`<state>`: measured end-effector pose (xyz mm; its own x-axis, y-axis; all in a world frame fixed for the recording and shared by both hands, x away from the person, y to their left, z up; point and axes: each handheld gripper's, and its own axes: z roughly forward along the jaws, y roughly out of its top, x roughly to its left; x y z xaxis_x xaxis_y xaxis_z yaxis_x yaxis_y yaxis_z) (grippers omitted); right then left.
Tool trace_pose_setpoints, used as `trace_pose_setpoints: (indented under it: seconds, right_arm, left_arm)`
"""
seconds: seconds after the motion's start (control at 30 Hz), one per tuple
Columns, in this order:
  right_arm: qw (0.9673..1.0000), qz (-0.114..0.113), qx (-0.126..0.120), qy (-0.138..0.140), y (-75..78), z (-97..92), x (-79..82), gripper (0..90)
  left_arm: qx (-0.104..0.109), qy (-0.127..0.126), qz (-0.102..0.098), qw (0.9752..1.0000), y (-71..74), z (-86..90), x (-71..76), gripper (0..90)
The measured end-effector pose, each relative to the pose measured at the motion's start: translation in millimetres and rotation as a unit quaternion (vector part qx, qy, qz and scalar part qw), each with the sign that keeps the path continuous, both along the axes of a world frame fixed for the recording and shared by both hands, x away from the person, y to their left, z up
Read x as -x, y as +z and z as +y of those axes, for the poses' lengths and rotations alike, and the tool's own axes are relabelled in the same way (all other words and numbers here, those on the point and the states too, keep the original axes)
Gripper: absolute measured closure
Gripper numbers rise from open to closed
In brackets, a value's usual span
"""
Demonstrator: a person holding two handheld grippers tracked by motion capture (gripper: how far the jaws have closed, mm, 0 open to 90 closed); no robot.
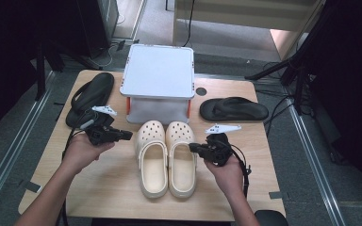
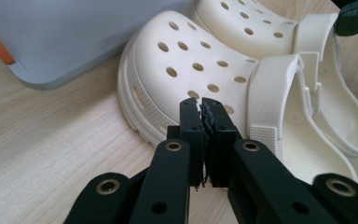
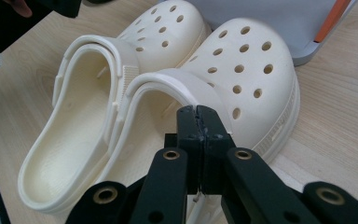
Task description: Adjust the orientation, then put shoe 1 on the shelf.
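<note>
Two cream clogs stand side by side, toes pointing away, in the middle of the wooden table: the left clog (image 1: 152, 157) and the right clog (image 1: 181, 157). My left gripper (image 1: 128, 135) is held just left of the left clog (image 2: 191, 70), its jaws shut with nothing between them. My right gripper (image 1: 192, 148) is beside the right clog's outer edge (image 3: 242, 79), jaws also shut and empty. In the left gripper view my left gripper (image 2: 201, 103) points at the clog's side; my right gripper (image 3: 196, 111) points at the heel strap.
A white-topped stand (image 1: 158, 70) with orange posts sits behind the clogs. One black flip-flop (image 1: 90, 96) lies at the far left, another black flip-flop (image 1: 233, 109) at the right. The table (image 1: 113, 188) has bare wood in front.
</note>
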<state>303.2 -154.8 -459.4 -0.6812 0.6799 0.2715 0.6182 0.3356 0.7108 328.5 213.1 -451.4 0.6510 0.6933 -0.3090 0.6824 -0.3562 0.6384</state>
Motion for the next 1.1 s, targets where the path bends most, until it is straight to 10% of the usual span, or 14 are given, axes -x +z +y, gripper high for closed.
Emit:
trace_pose_setpoints:
  seconds: [1.1]
  right_arm:
    - [0.9996, -0.024, 0.002, 0.014, -6.4, 22.9, 26.4, 62.8]
  left_arm:
    - [0.003, 0.009, -0.044, 0.999, 67.5, -3.9, -69.6, 87.7]
